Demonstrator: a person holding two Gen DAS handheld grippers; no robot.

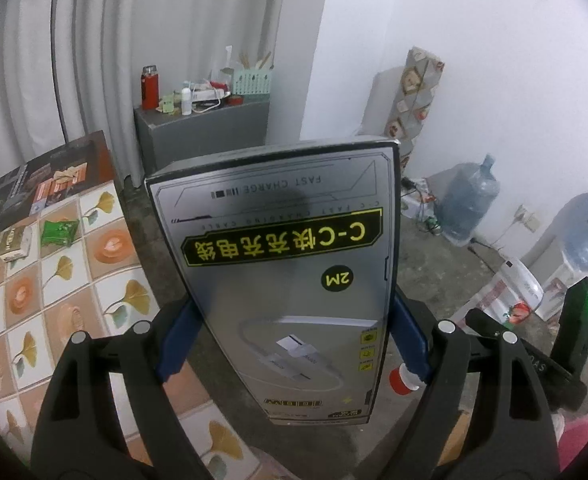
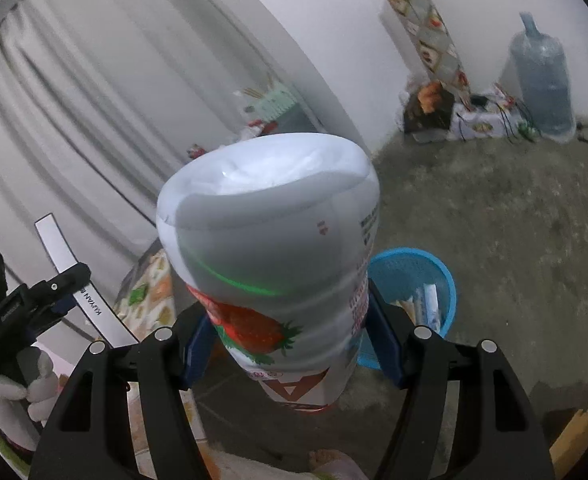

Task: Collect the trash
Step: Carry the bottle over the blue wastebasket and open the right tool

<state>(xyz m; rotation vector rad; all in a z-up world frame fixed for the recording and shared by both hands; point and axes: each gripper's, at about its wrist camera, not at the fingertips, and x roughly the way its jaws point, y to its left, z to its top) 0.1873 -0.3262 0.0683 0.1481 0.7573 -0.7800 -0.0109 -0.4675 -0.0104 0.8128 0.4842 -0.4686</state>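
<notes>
Your left gripper (image 1: 292, 344) clamps a grey charging-cable box (image 1: 282, 276); your right gripper (image 2: 290, 340) clamps a white strawberry-print bottle (image 2: 270, 264), cap toward you. At four o'clock past that bottle, the blue mesh wastebasket (image 2: 447, 280) on the floor holds a few wrappers (image 2: 427, 304).

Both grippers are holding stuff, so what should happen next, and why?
Probably carry the bottle in the right gripper over the blue bin and let go. The bin sits on the floor just beyond it, already holding trash, and the left gripper has a box waiting too.
</notes>
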